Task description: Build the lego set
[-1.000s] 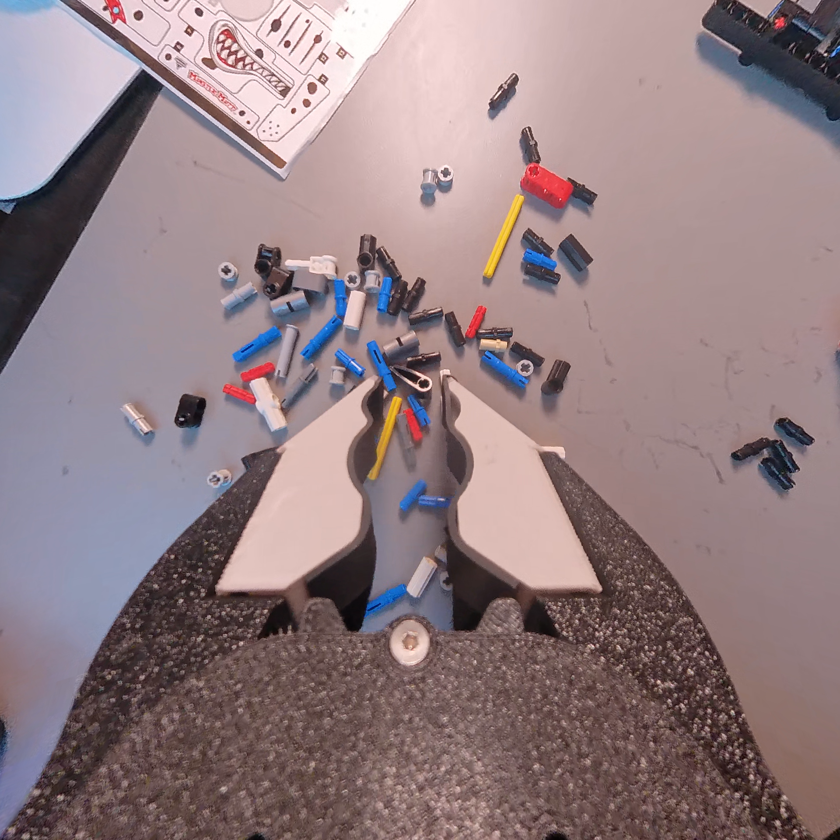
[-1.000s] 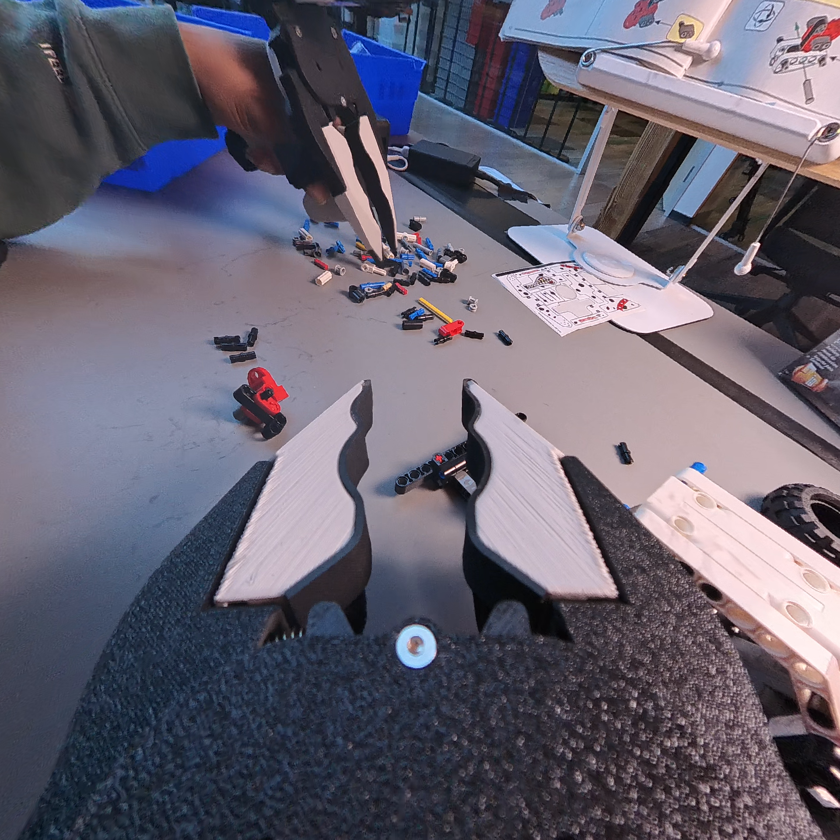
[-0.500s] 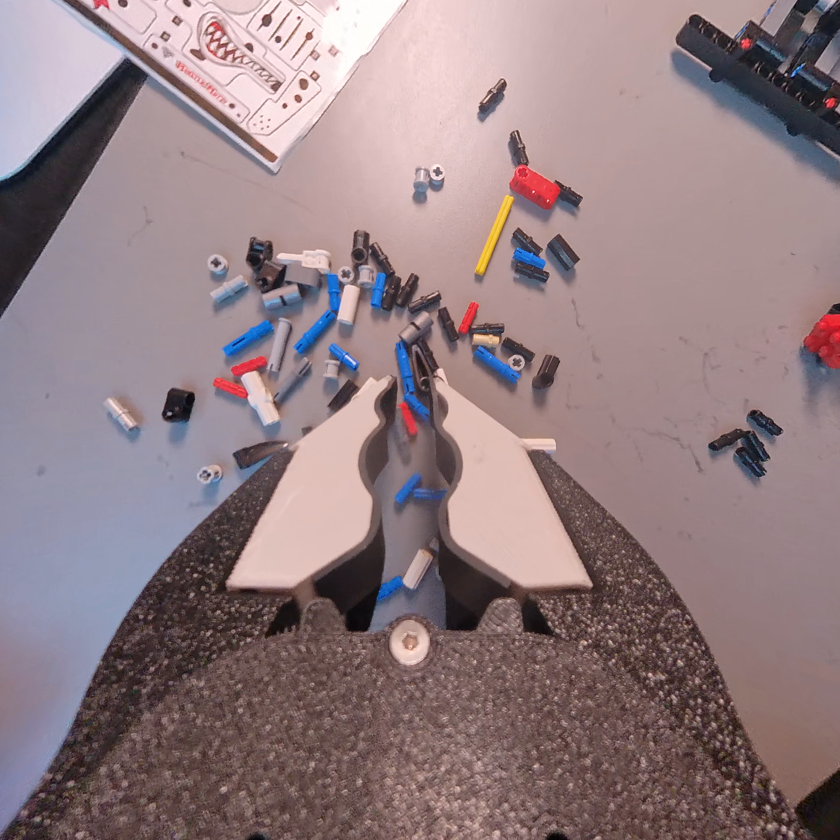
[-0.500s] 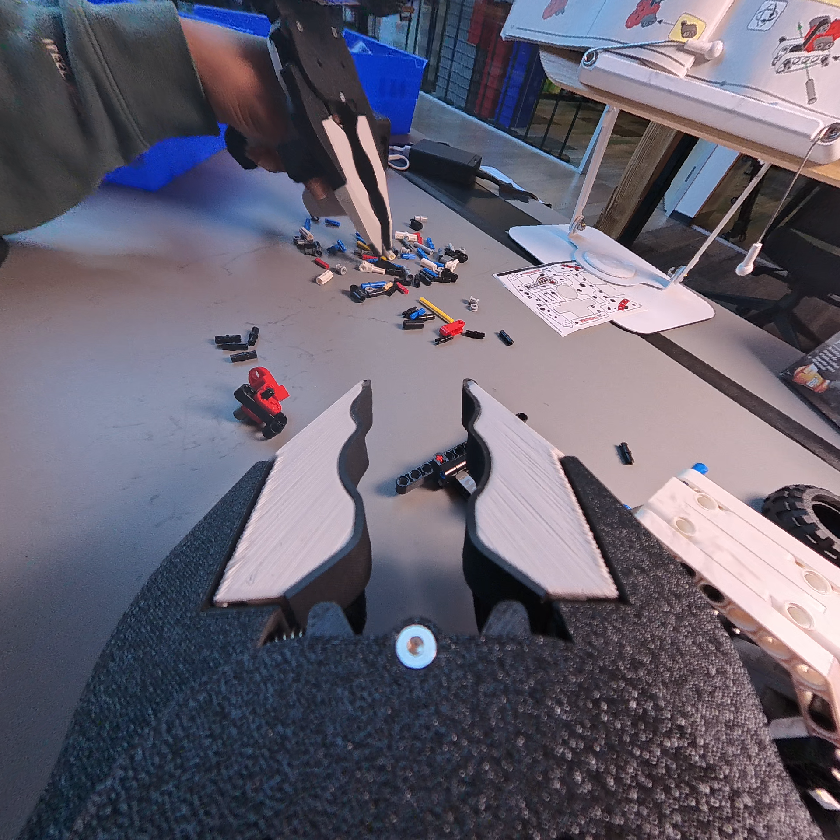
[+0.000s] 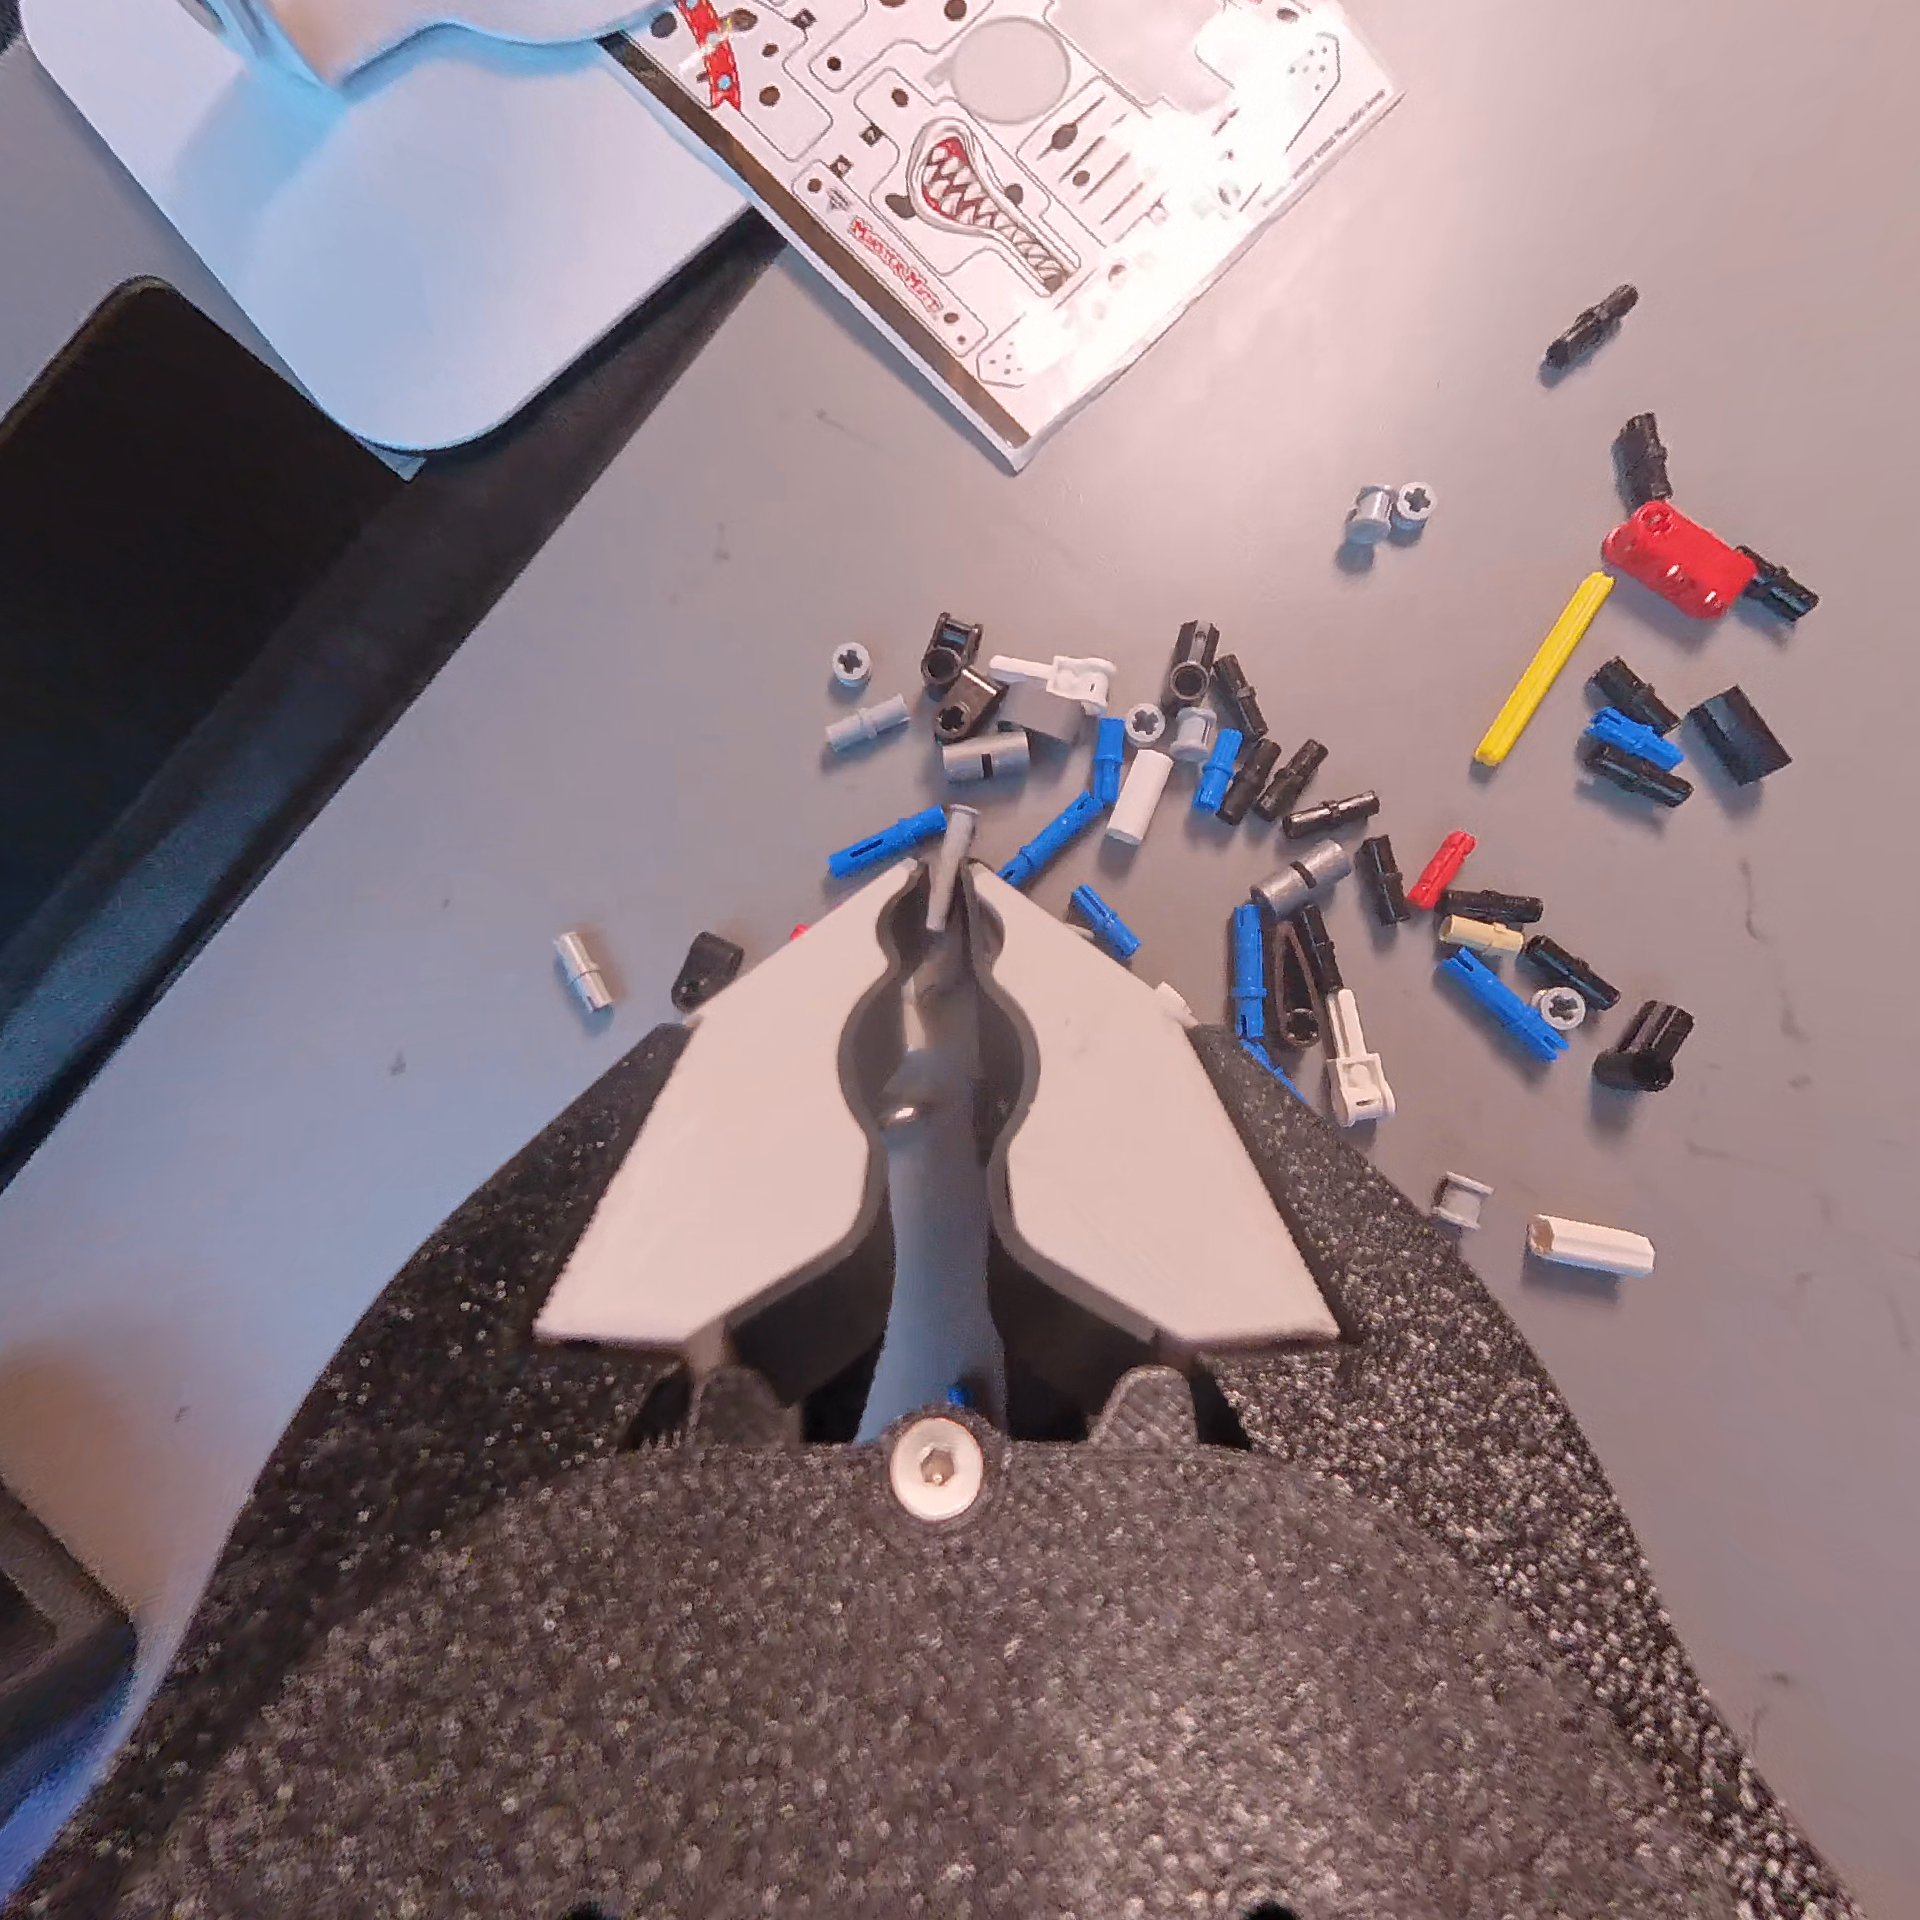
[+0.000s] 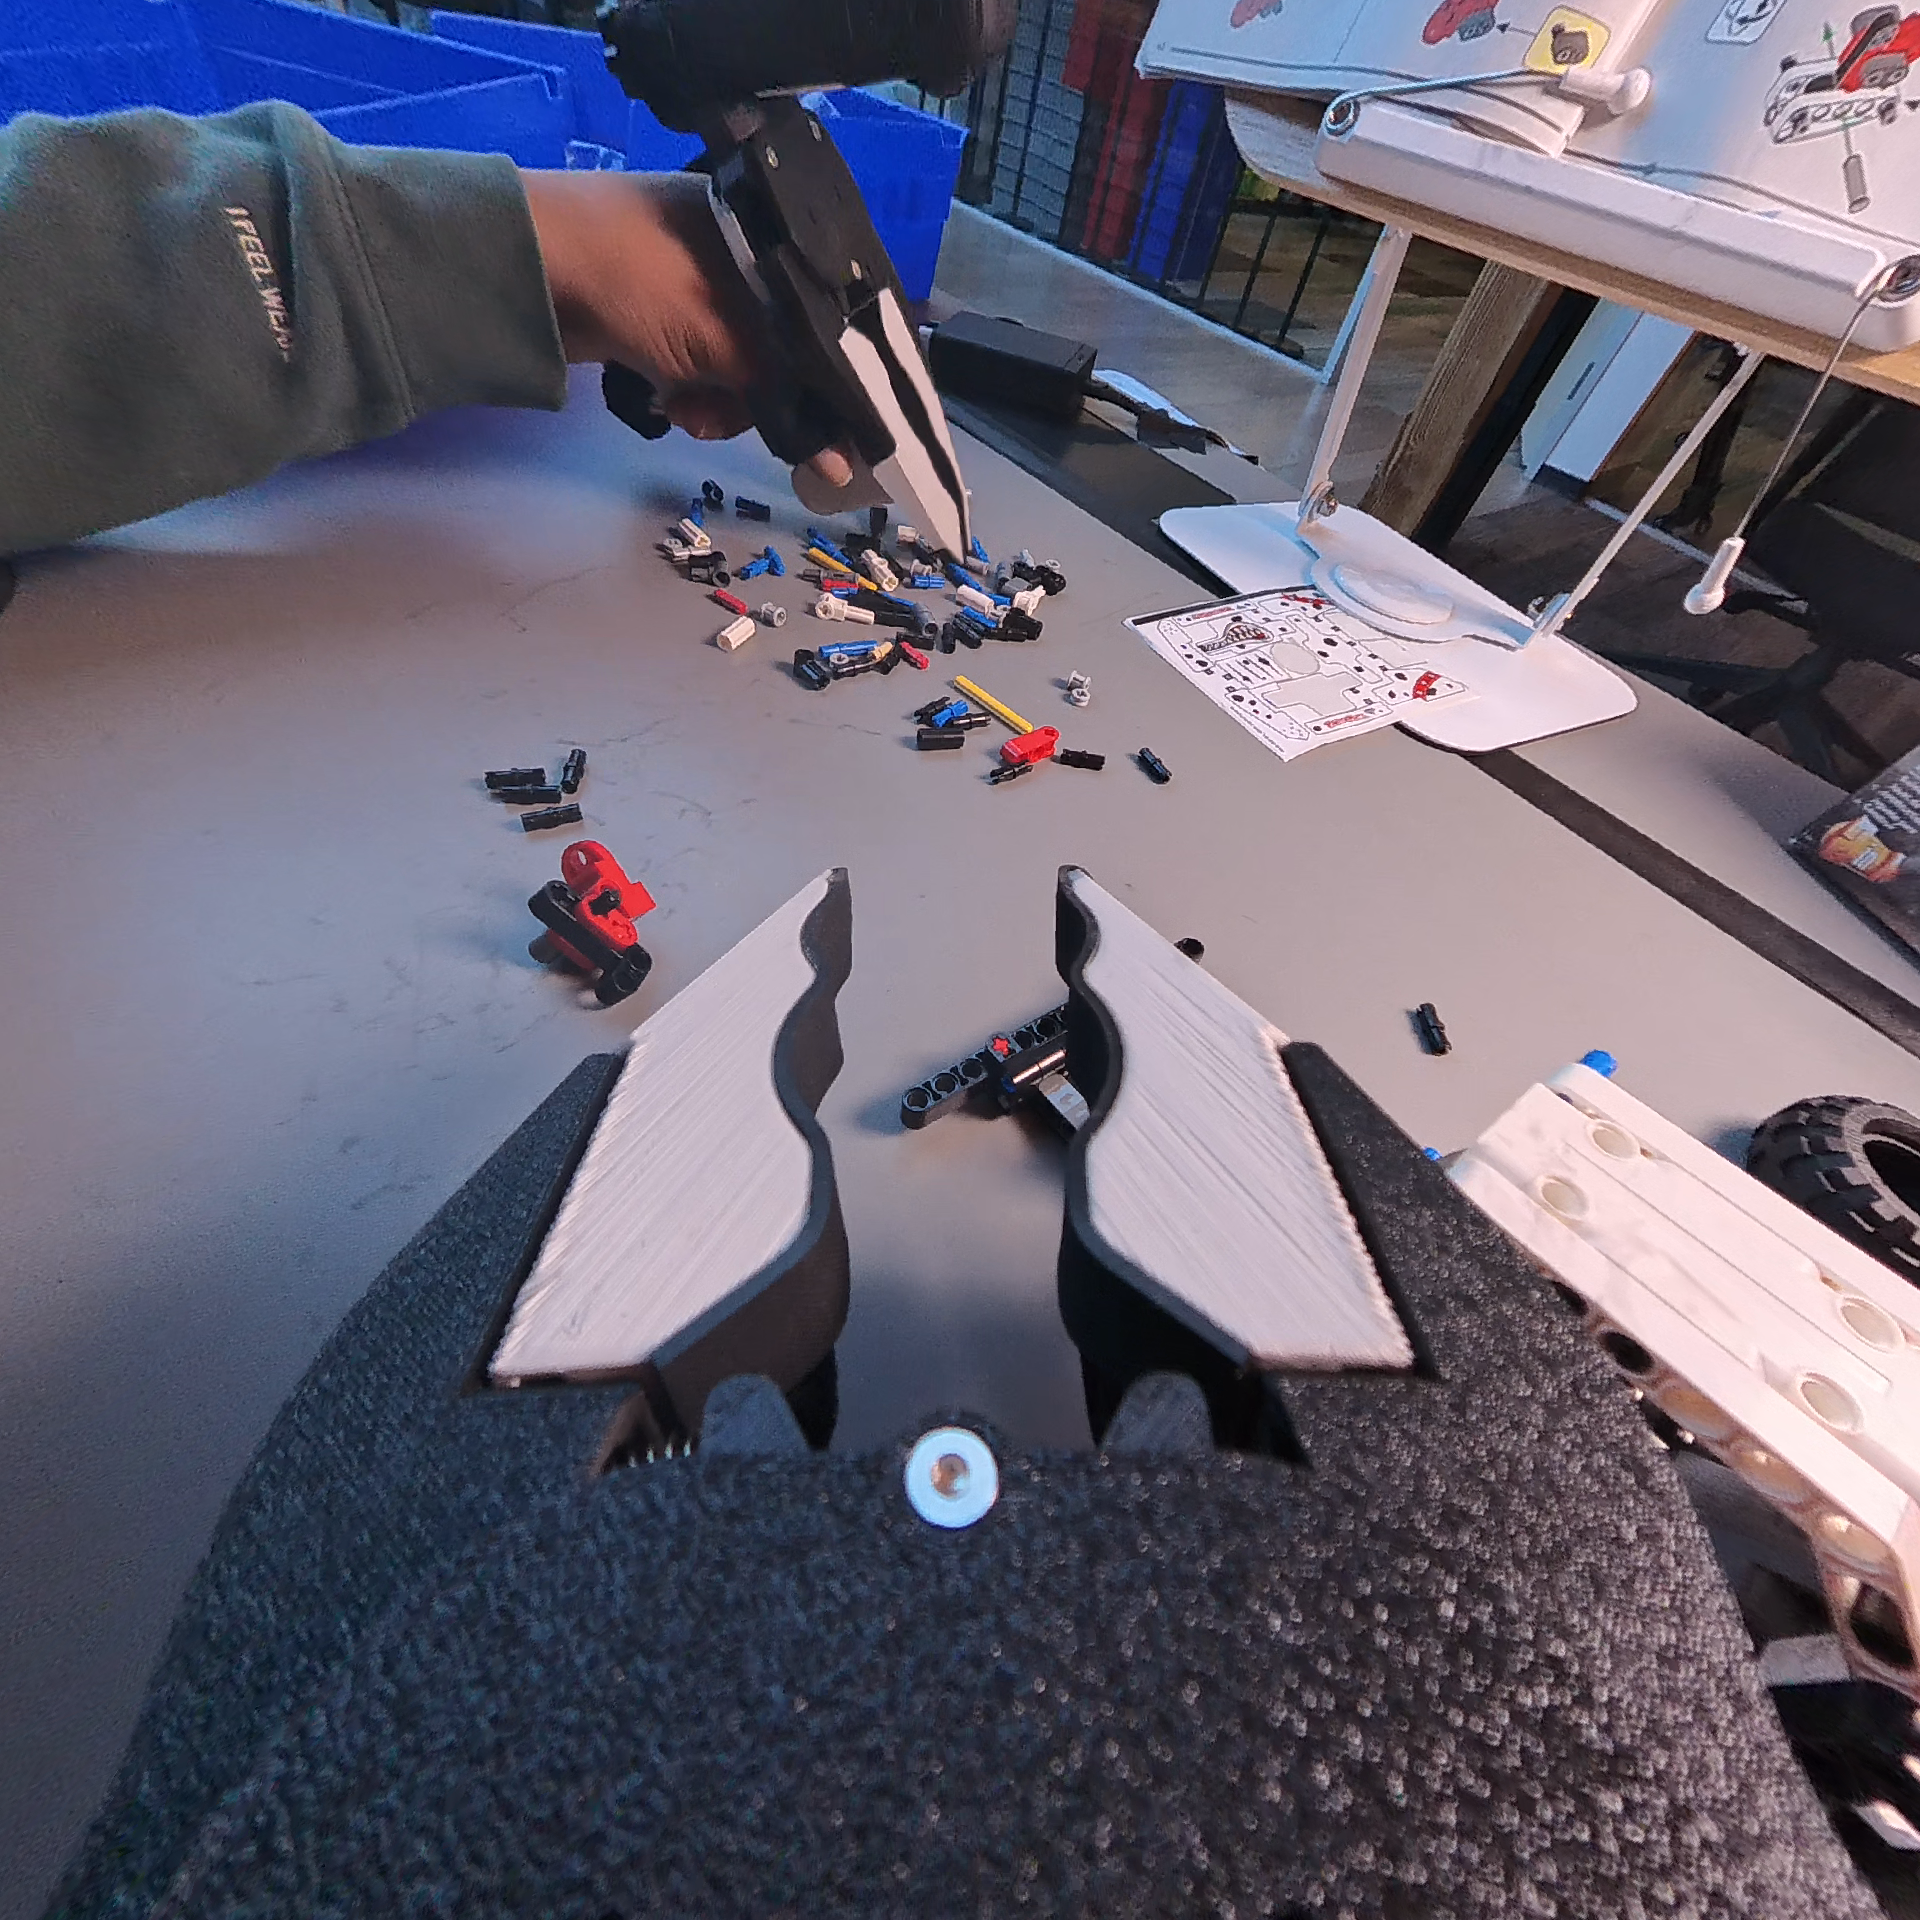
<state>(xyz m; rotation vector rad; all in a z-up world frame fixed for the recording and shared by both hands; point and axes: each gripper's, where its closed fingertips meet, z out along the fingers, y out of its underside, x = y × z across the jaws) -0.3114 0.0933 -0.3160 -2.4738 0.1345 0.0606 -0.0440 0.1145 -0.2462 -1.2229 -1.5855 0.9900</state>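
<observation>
With the left claw (image 5: 943,883): narrowed almost to closing, tips down among the scatter of small plastic pins and connectors (image 5: 1247,790) on the grey bench (image 5: 520,1039). Pinched on a thin light-grey plastic pin (image 5: 958,836), with one end out past the tips. Cannot tell whether lifted already or touching the bench. Just beside the tips, a blue plastic pin (image 5: 888,844) on the left and another blue one on the right, so some danger of dragging a neighbour along.

With the right claw (image 6: 951,894): wide apart, holding nothing, low over the bench above a black plastic beam with holes (image 6: 977,1075), partly hidden behind the right finger. To the right of it, a white half-built lego body (image 6: 1662,1278) and a black rubber tyre (image 6: 1849,1164). To the left, a small red and black assembly (image 6: 592,920).

About handling of the grey pin, as a judgement only: very light, stiff, smooth and round, so easy to roll away or to shoot out from between hard flat tips. Better to grip squarely across the middle of the shaft, with modest force, and to lift straight up. Probably not fragile, but easy to lose if dropped.

For the black beam: also light and stiff, best taken across the narrow sides near the middle.

Farther away on the bench, a white printed sticker sheet (image 5: 1018,187), well apart from the scatter.
</observation>
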